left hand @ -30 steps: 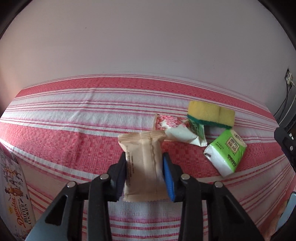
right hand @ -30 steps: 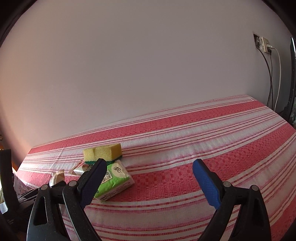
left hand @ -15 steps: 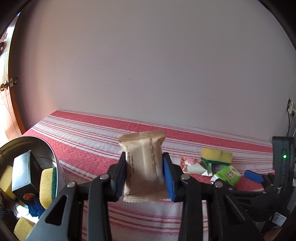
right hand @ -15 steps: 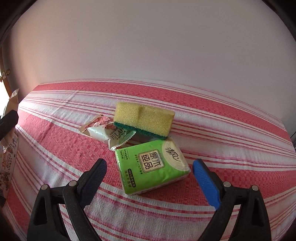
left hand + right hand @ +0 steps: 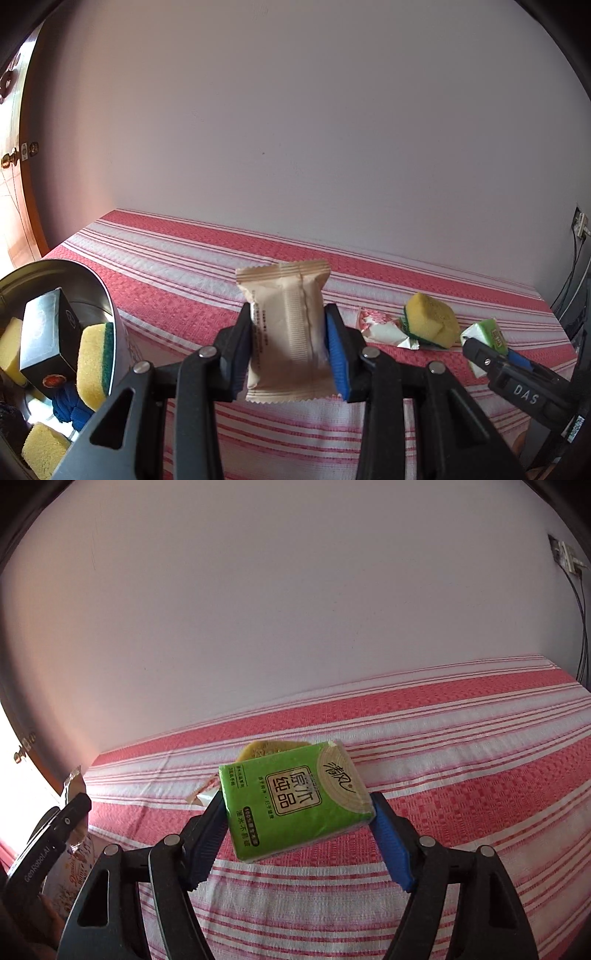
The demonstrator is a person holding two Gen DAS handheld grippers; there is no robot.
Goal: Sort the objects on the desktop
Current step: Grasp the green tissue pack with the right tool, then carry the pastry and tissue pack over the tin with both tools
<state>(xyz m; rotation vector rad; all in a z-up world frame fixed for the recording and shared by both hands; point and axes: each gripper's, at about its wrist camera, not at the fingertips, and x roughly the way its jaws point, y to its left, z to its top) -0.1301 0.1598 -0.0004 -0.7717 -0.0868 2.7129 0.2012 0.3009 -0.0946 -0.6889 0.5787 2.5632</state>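
Observation:
My left gripper (image 5: 288, 332) is shut on a beige snack packet (image 5: 286, 325), held upright above the striped cloth. A metal bowl (image 5: 107, 306) at the far left holds a black box (image 5: 46, 339) and yellow sponges (image 5: 92, 365). My right gripper (image 5: 297, 812) is shut on a green tissue pack (image 5: 295, 801), tilted and off the cloth. The left wrist view shows that pack (image 5: 489, 330) at the right, between the right gripper's fingers (image 5: 480, 350). A yellow-green sponge (image 5: 430, 319) and a white-red wrapper (image 5: 380, 328) lie on the cloth; the sponge (image 5: 266, 747) peeks out behind the pack.
The red-and-white striped cloth (image 5: 461, 738) covers the table up to a plain wall. A cookie box (image 5: 74, 867) stands at the left edge near the left gripper's body (image 5: 55, 834). A wall socket with cables (image 5: 569, 559) hangs at the far right.
The left gripper lifted the snack packet and swung left, bringing the bowl into view. The right gripper moved over the green tissue pack, shut on it and raised it.

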